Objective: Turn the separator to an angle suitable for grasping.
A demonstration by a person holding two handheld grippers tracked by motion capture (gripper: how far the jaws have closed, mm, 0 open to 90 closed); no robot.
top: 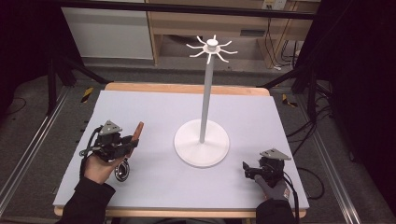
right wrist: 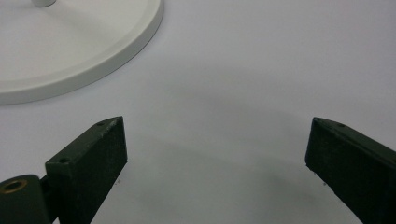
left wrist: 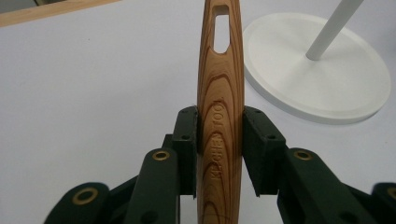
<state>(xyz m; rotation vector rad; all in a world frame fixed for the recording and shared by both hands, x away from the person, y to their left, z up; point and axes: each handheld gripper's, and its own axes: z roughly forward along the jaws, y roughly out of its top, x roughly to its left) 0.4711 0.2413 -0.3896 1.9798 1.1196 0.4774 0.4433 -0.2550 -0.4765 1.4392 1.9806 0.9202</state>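
On the table's left side, my left gripper (left wrist: 219, 140) clamps a wooden handle (left wrist: 220, 93), its metal end (top: 122, 171) hanging low. My right gripper (right wrist: 215, 163) rests wide apart near the white stand (top: 201, 142).

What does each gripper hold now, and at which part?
The left gripper clamps the wooden utensil handle at mid-length, below its hanging slot. The right gripper is open and holds nothing.

Wooden handle's (left wrist: 220, 116) lower end cut off; metal head (top: 122, 171) blurred, perhaps a strainer.
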